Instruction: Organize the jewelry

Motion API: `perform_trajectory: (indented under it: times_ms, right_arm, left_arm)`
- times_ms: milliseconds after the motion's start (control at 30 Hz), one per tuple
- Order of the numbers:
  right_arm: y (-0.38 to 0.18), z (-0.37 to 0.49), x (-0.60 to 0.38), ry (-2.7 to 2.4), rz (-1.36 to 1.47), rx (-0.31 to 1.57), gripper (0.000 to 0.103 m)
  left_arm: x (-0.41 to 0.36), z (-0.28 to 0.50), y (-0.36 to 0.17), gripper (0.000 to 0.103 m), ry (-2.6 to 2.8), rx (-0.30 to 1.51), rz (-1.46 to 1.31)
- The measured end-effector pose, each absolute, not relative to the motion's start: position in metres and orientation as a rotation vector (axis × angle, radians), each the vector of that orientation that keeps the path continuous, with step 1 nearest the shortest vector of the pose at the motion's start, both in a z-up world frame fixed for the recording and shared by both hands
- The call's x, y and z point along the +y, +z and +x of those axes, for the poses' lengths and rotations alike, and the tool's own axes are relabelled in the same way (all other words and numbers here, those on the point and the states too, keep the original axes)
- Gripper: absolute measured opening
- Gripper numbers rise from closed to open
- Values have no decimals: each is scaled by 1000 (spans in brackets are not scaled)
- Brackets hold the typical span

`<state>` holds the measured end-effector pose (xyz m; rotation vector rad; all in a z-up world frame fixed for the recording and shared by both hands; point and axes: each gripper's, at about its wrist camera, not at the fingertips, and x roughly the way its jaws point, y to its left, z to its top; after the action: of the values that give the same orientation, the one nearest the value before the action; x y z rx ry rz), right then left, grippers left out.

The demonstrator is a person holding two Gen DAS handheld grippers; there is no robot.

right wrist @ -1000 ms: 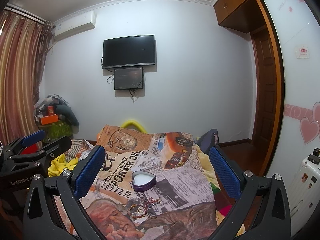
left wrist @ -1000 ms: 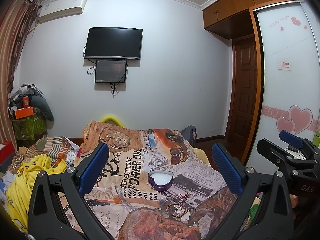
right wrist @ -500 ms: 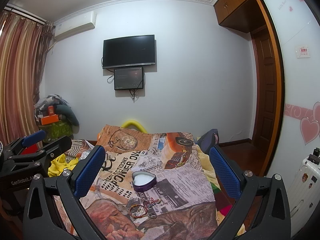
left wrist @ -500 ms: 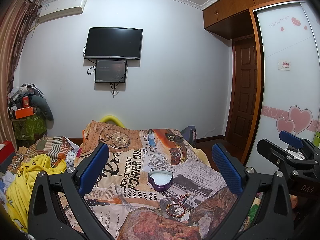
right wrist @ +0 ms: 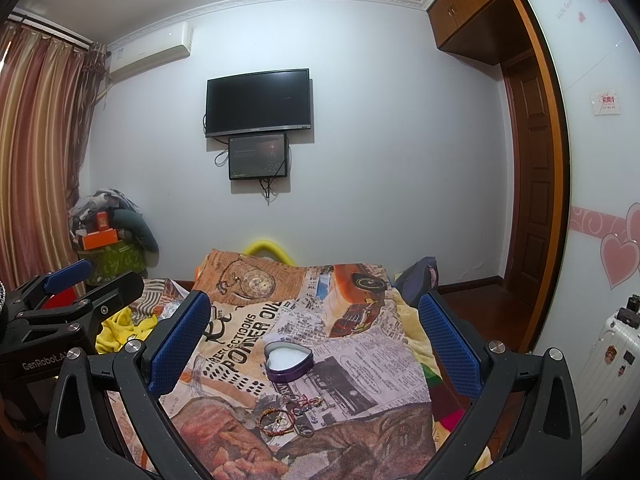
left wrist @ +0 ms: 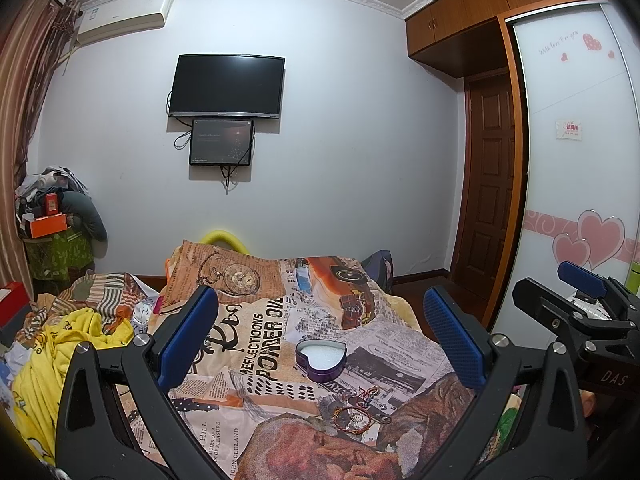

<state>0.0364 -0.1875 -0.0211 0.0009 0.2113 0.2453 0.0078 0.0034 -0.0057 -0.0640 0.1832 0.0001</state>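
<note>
Hovering wide-open left hand-held gripper and right hand-held gripper, heart tin, bracelets nearer, printed blanket

Left gripper: black plastic frame, triangular cut-outs, silver screws, blue textured pads. Right gripper: same build and blue pads. White lettering "GenRobot.AI" on the left body, "DAS" on the right.
</note>
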Motion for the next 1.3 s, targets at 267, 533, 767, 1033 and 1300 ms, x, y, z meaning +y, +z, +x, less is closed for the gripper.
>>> perform_trajectory:
  times_ms: [267, 533, 767, 1033, 1300]
  right_arm:
    - [-22, 35, -187, 246, 0, 218, 103]
    - [-29, 47, -188, 238, -3, 267, 103]
    - [-49, 70, -193, 222, -8, 361, 103]
    - [-86, 96, -199, 226, -21, 504, 101]
    - [-120, 124, -203, 303, -6, 664, 74]
  left_arm:
    - [3, 12, -9, 103, 0, 198, -63]
    - [4, 32, -21, 103, 7, 260, -60]
    - [6, 74, -54, 103, -2, 425, -35]
    - [10, 122, -108, 89, -19, 623, -15]
    - [8, 154, -152, 62, -78, 788, -24]
